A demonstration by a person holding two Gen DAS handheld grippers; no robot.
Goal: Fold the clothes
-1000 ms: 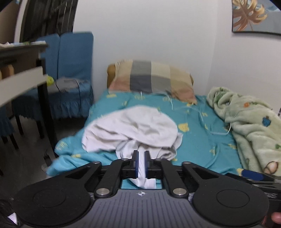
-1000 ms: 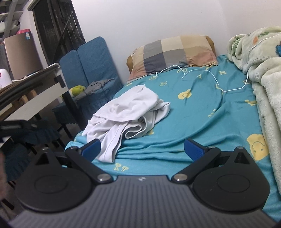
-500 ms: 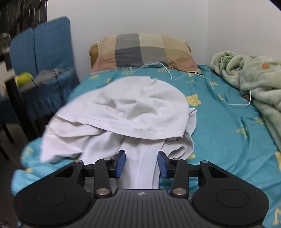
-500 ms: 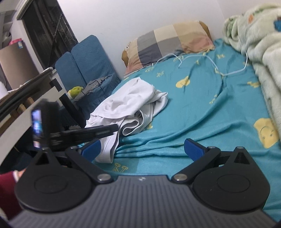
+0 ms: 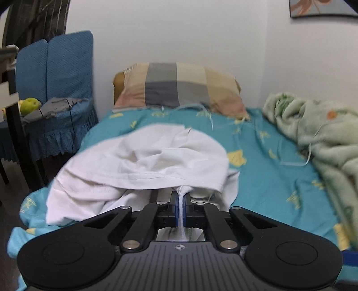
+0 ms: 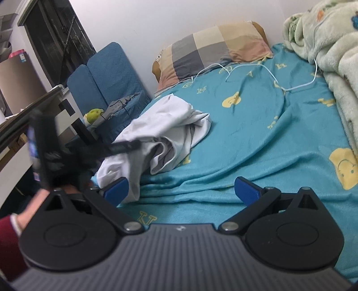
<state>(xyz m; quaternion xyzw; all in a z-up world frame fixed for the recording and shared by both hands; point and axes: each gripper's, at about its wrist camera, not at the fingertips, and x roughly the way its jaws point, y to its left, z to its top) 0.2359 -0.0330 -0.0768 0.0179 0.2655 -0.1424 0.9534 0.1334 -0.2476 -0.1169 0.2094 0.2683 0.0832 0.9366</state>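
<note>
Through the left wrist I am seeing the crumpled white garment (image 5: 143,161) lying near the bed's (image 5: 268,170) left edge, my left gripper (image 5: 181,208) pinching its hem, while through the right wrist my right gripper (image 6: 181,190) is hovering wide open over the near edge.

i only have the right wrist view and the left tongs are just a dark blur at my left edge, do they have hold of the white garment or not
Observer: Yes. In the left wrist view the left tongs are shut on a ribbed white strip of the white garment.
Operator: is that the top layer
Observer: No. The strip comes out from under a stitched hem that drapes over it.
Operator: anything else i can't see from here
Observer: A framed leaf picture hangs on the wall, at the top right of that view.
</note>
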